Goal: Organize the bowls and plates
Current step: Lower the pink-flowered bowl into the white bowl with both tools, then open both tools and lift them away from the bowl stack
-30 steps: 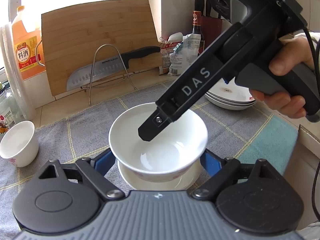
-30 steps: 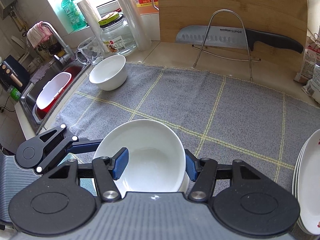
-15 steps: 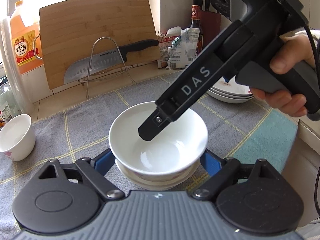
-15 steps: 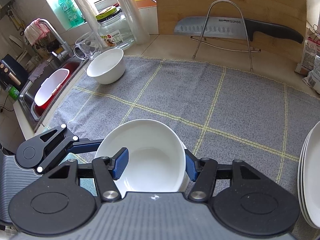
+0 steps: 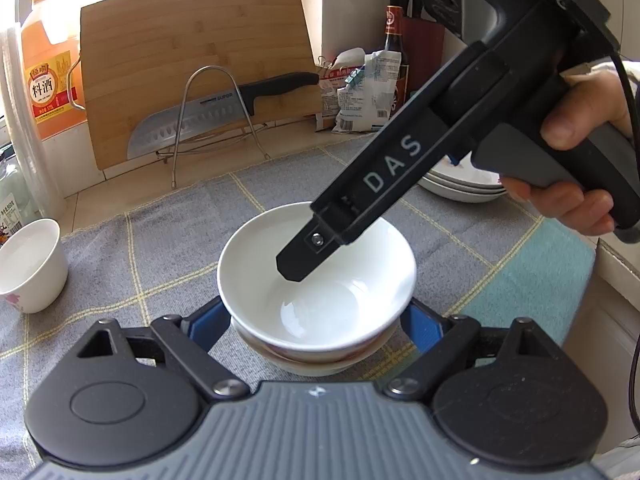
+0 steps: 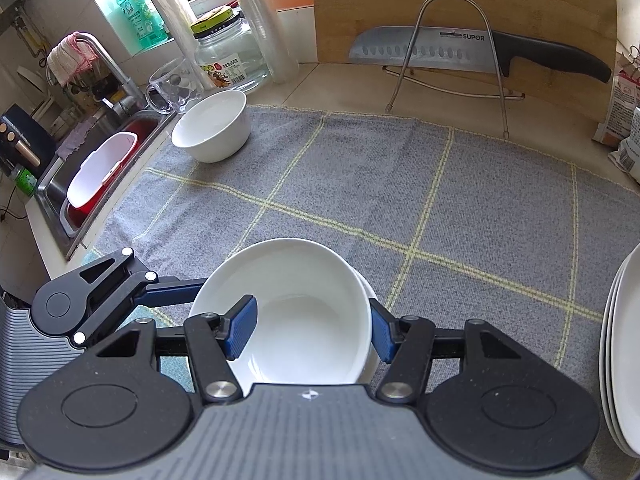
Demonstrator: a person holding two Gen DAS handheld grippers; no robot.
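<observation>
A white bowl (image 5: 316,280) sits nested in a second bowl (image 5: 316,360) on the grey cloth (image 6: 360,184). The right gripper (image 6: 312,330) pinches the bowl's near wall, one finger inside, apparently to seat it. The left gripper (image 5: 316,322) stands open astride the stack, seemingly steadying it.
</observation>
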